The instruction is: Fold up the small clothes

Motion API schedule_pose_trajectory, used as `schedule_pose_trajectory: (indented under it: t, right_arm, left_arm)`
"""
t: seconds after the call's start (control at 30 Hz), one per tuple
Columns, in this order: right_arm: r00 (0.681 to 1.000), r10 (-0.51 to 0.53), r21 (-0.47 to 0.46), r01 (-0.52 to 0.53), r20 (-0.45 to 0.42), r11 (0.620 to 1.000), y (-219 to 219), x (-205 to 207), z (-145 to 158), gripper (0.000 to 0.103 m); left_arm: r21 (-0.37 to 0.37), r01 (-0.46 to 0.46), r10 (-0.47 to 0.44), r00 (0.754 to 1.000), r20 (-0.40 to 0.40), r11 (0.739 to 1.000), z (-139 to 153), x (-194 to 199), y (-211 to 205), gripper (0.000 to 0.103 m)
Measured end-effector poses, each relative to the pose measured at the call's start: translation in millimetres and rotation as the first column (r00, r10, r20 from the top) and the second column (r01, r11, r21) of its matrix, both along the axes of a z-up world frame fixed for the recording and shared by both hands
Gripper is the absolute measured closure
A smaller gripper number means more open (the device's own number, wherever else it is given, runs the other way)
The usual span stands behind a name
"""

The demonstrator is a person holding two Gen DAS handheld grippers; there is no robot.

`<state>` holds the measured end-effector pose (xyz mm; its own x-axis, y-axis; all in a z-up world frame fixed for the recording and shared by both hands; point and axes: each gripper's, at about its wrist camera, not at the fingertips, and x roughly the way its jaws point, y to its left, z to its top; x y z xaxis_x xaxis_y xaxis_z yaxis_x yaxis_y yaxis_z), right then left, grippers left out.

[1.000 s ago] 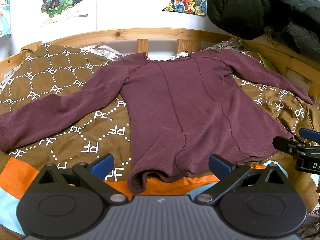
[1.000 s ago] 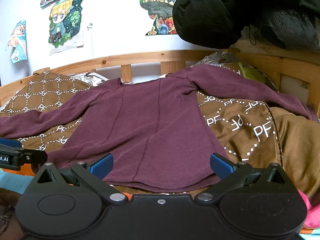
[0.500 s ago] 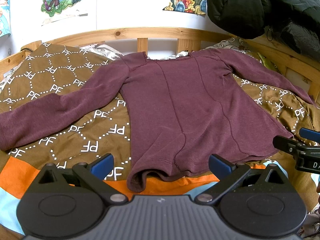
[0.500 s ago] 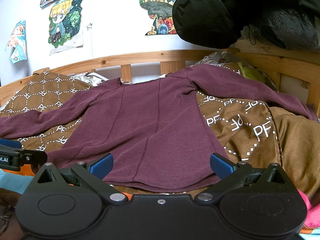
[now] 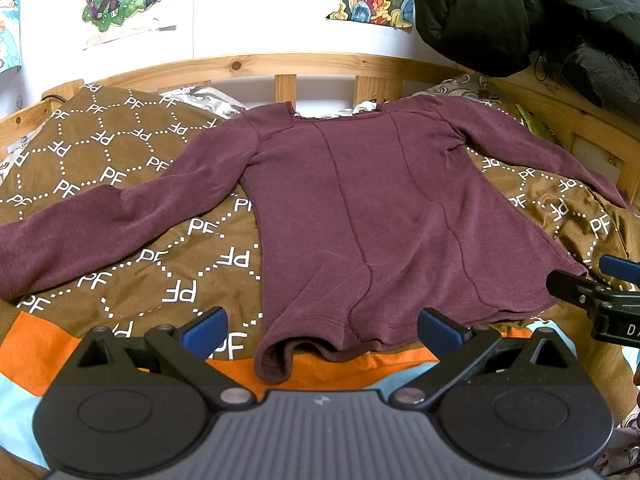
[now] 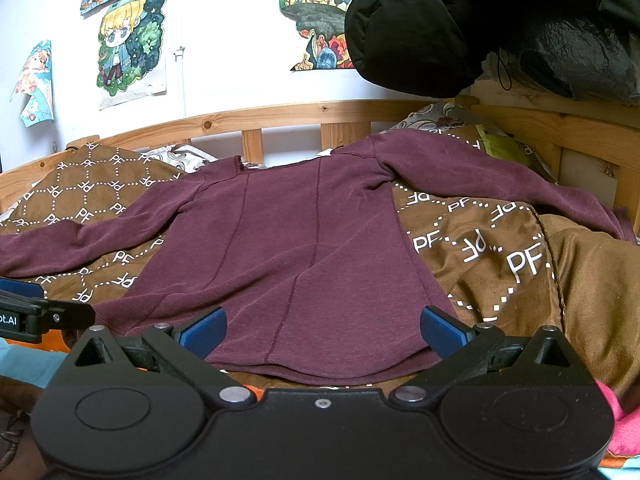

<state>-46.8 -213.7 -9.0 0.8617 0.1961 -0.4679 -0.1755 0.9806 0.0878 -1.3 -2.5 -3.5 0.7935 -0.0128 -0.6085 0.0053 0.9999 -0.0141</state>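
Brown patterned blanket (image 5: 120,168) over the bed, wooden bed rail (image 5: 280,64) behind; on the blanket, maroon long-sleeved shirt (image 5: 360,208) spread flat, both sleeves stretched out to the sides. Left claw (image 5: 322,326) released, spread wide, hovering just before the curled lower-left hem, touching nothing. Right claw (image 6: 322,326) equally wide and empty, low at the hem's right part.

White wall (image 5: 256,12), cartoon posters (image 6: 130,40), wooden bedframe (image 5: 320,65)
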Motion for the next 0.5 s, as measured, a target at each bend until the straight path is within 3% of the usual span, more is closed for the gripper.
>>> schedule_pose_trajectory:
  t: [0.5]
  right_arm:
    - [1.0,-0.022,-0.02,0.022,-0.012,1.0,-4.7,4.4,-2.1,0.001]
  left_arm:
    - [0.0,-0.01,0.01,1.0,-0.026,1.0,-3.8,0.7,-0.2,0.001]
